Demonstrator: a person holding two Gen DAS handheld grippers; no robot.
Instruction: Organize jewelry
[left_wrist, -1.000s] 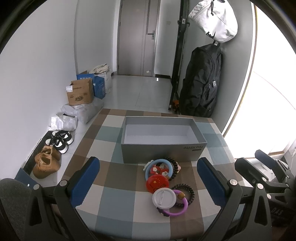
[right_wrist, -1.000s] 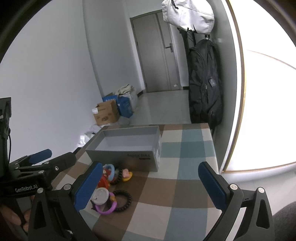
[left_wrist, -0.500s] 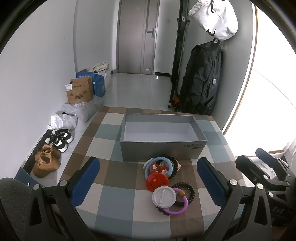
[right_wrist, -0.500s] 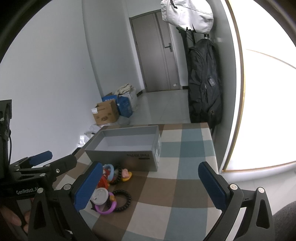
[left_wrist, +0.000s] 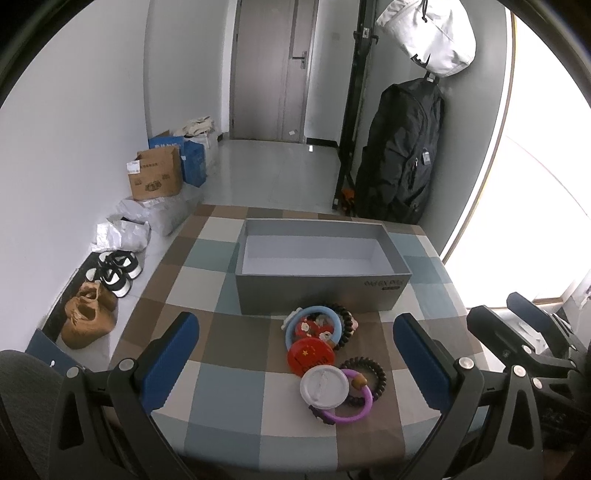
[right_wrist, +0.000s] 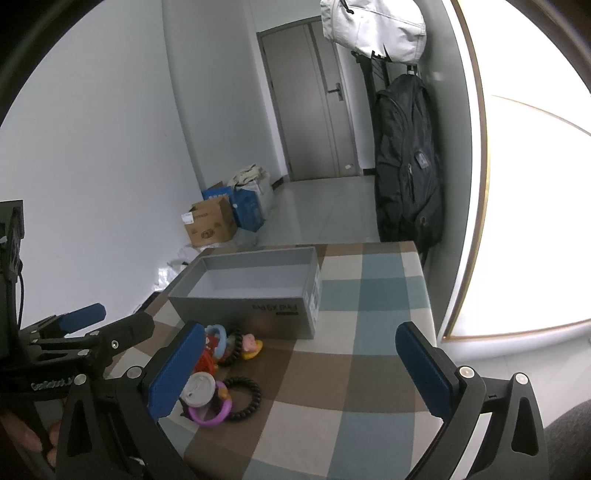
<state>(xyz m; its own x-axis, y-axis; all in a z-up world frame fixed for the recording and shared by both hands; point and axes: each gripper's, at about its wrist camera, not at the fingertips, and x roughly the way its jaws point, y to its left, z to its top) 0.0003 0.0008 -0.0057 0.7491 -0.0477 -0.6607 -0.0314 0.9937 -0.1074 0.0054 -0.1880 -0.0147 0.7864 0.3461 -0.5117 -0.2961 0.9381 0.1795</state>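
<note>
While tongs (right_wrist: 299, 363) gape, box (right_wrist: 275, 309) lettering blurred

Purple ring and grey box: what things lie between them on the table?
In the left wrist view, between the purple ring and the grey box lie a white lid, a red round case, and a blue ring.

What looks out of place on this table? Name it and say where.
The jewelry sits in an overlapping heap in front of the gray box, none inside it: a white lid lies on the purple ring, and a red disc overlaps the blue ring.
</note>
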